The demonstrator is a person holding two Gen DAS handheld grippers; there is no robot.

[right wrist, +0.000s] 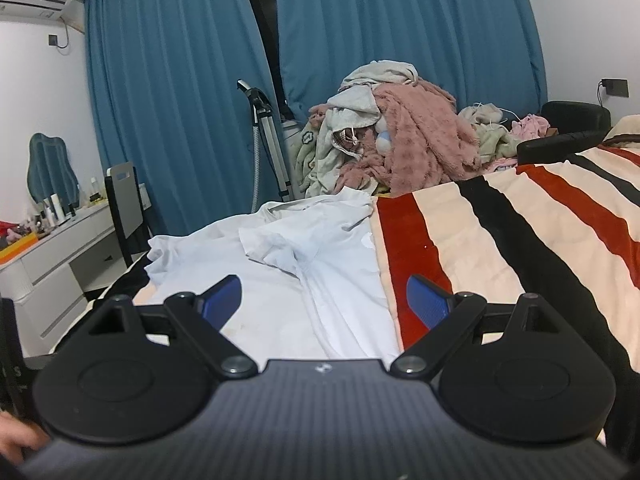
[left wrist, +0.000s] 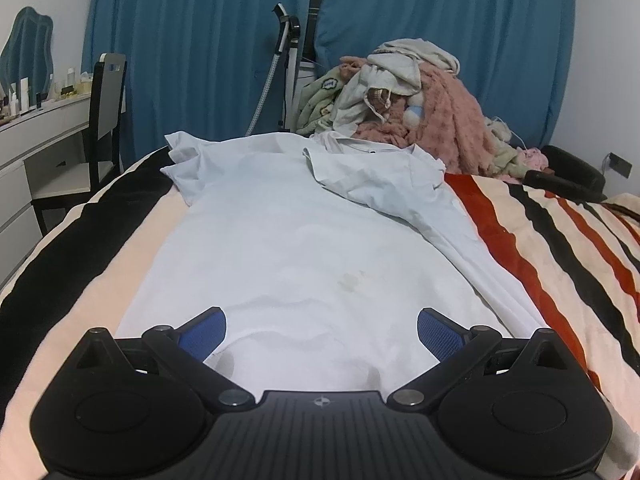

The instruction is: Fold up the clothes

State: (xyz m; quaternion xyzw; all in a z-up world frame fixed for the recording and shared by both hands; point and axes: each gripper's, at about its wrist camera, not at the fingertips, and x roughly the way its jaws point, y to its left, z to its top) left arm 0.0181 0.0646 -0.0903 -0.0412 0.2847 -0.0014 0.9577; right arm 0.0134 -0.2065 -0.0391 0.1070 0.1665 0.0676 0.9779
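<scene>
A white T-shirt [left wrist: 288, 240] lies spread on the striped bedspread [left wrist: 560, 240], hem toward me, collar at the far end. Its right sleeve [left wrist: 380, 176] and right side are folded over onto the body. The left sleeve [left wrist: 184, 160] lies out flat. My left gripper [left wrist: 322, 334] is open and empty, just above the shirt's hem. In the right wrist view the shirt [right wrist: 280, 280] lies left of centre on the bedspread [right wrist: 520, 240]. My right gripper [right wrist: 324, 300] is open and empty, over the shirt's folded right edge.
A heap of clothes and a pink fluffy blanket [left wrist: 420, 96] sits at the bed's far end before blue curtains [left wrist: 200, 40]. A garment steamer [left wrist: 286, 64] stands beside it. A chair [left wrist: 96, 120] and white dressing table [left wrist: 36, 136] stand at the left.
</scene>
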